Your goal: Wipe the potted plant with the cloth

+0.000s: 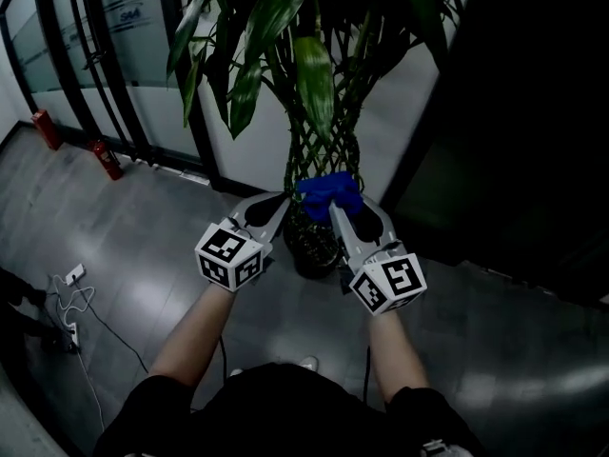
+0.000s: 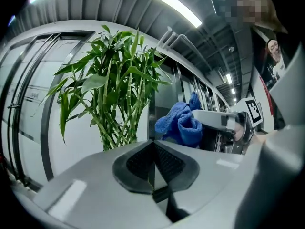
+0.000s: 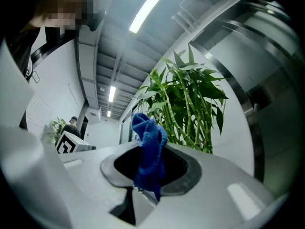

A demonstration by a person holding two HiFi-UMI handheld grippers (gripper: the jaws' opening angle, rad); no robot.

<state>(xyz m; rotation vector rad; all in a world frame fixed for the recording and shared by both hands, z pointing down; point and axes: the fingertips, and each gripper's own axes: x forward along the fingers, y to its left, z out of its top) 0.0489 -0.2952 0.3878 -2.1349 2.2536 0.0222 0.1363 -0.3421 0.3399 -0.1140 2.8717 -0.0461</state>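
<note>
A tall bamboo plant (image 1: 306, 55) with a braided stem stands in a dark pot (image 1: 312, 246) on the floor against the wall. A blue cloth (image 1: 329, 190) hangs in front of the stem, with my right gripper (image 1: 340, 208) shut on it. The right gripper view shows the cloth (image 3: 149, 151) clamped between the jaws and the leaves (image 3: 188, 104) behind it. My left gripper (image 1: 278, 206) is shut on nothing, just left of the cloth. From the left gripper view I see the plant (image 2: 114, 94) ahead and the cloth (image 2: 180, 124) to the right.
Two red fire extinguishers (image 1: 107, 159) stand by the glass wall at the left. A white power strip with cables (image 1: 68, 288) lies on the grey floor. A dark doorway (image 1: 514, 131) is at the right.
</note>
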